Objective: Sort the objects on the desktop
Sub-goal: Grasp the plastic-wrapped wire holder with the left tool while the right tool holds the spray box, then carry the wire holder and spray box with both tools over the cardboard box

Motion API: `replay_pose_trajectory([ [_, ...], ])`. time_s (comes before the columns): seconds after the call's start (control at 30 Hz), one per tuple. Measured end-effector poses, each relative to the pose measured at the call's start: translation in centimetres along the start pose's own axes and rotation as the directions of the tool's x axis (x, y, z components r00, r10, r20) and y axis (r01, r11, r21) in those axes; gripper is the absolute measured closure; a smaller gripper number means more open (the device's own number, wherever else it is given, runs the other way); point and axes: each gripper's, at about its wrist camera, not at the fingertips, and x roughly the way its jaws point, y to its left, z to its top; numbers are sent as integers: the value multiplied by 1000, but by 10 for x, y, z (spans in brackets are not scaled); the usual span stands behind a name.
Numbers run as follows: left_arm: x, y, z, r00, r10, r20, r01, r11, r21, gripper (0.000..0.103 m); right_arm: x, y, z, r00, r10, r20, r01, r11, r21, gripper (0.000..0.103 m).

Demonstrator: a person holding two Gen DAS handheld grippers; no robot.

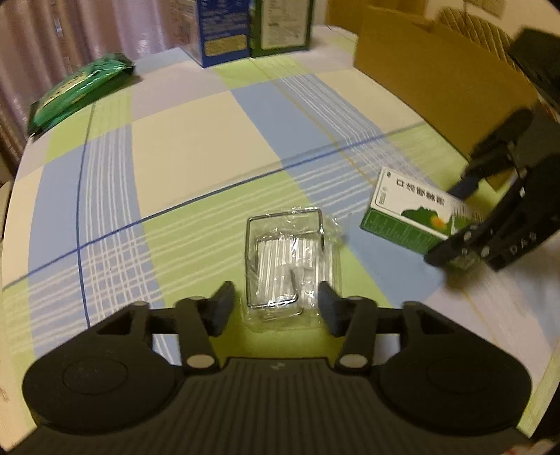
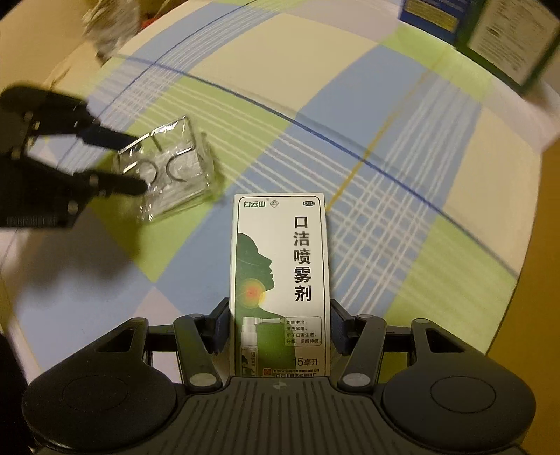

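Note:
My left gripper (image 1: 276,301) stands open, pointing down at the table. A clear plastic packet of metal wire hooks (image 1: 290,259) lies with its near end between the fingertips, and a strip of cloth shows beside the left pad. In the right wrist view the same packet (image 2: 168,171) sits at the tips of the left gripper (image 2: 136,162). My right gripper (image 2: 280,325) is shut on a white and green spray medicine box (image 2: 280,266), both pads flat on its long sides. From the left wrist view that box (image 1: 409,213) hangs tilted in the right gripper (image 1: 462,217), right of the packet.
A plaid blue, green and cream tablecloth (image 1: 196,147) covers the table. An open cardboard box (image 1: 430,80) stands at the far right. A blue carton (image 1: 224,31) and a green carton (image 1: 283,24) stand at the back. A green foil pouch (image 1: 77,91) lies far left.

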Motion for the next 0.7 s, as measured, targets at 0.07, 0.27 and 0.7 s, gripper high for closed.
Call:
replay_pose_trajectory([
  [0.07,2,-2,-2,1000,3,20,-2,1000,-21,53,-2,0,-6,999,-10,31,9,999,41,50],
  [0.27,6,0,-9,997,20,73,-13,996,-92,60,-11,-4,-5,992,-18,128,0,991,137,44],
  [0.7,7,6,-14,992,29,120,-10,987,-161,75,-17,10,-7,974,-46,223,18,992,126,34],
])
